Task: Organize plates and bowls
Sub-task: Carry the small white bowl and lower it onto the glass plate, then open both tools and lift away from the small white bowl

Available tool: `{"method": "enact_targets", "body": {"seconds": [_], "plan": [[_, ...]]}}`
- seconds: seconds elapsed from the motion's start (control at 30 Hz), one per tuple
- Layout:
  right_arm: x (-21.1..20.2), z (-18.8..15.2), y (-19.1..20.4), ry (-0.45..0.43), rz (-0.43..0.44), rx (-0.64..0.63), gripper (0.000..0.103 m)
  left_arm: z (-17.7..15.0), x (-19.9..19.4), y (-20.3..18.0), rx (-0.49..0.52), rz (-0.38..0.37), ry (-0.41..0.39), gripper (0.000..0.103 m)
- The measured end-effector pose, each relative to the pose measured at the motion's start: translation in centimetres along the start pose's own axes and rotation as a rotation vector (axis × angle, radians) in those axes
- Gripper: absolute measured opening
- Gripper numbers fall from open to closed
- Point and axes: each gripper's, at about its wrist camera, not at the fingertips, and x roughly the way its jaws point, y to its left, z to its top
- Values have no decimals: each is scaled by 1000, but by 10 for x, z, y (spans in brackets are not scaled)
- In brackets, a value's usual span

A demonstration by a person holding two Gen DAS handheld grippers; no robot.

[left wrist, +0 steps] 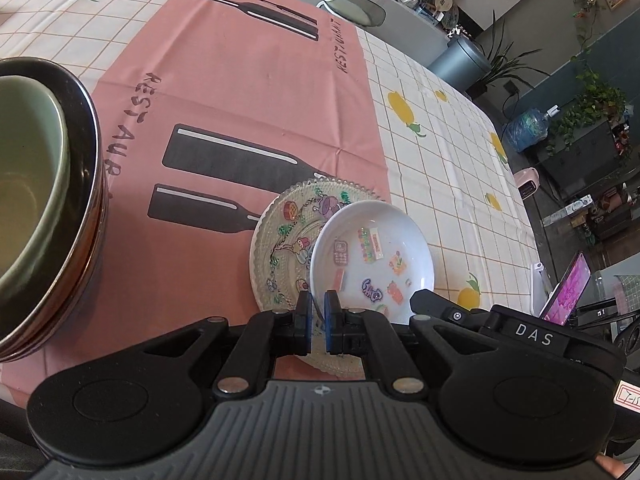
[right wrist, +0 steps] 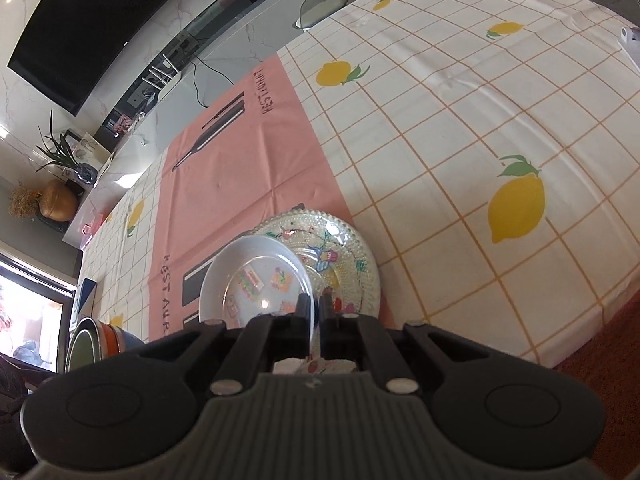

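Note:
A white plate with stickers (left wrist: 372, 256) is held tilted over a clear beaded glass plate (left wrist: 280, 248) that lies on the pink mat. My left gripper (left wrist: 318, 312) is nearly shut, its blue pads either side of the white plate's near rim. My right gripper (right wrist: 315, 312) is shut on the rim of the white plate (right wrist: 248, 276), with the glass plate (right wrist: 344, 256) just behind it. The right gripper's body also shows in the left wrist view (left wrist: 480, 320). A stack of bowls (left wrist: 44, 200), green inside dark ones, stands at the left and shows in the right wrist view (right wrist: 92, 344).
The pink mat (left wrist: 240, 100) with bottle prints lies on a lemon-print tablecloth (left wrist: 448, 160). The table's edge runs along the right (right wrist: 580, 340). A phone on a stand (left wrist: 568, 288) is beyond the table at the right.

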Motion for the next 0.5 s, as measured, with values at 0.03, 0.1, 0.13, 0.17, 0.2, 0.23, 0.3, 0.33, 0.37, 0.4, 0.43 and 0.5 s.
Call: {"method": "enact_targets", "body": {"seconds": [0.03,0.1,0.13,0.17,0.2,0.23,0.3,0.33,0.37,0.4,0.43,0.5], "plan": [[1,1,0,0,-4,1,1,1,2,1,-3,1,2,6],[4,2,0,1,-8,-1,2,1,4,2,-8,2,7,6],[5,2,0,2,-13,-4,2,1,4,3,-11,2,9,6],[6,2,0,3,-16,-6,1,1,5,3,-12,3,10,6],[7,2,1,4,-19,-8,1,1,5,3,-11,7,11,6],[8,2,1,5,-21,-10,1,2,6,3,-13,10,13,7],[10,2,1,7,-24,-10,1,2,7,3,-10,16,12,6],[12,2,1,8,-26,-9,1,1,8,2,-5,22,12,6],[13,2,0,11,-27,-8,1,1,9,2,-3,25,12,7],[14,2,0,12,-28,-6,1,1,9,2,-4,25,13,7],[16,2,0,13,-30,-6,2,2,10,2,-7,22,15,7],[17,3,-1,13,-36,-5,2,2,11,2,-12,20,15,7]]}}
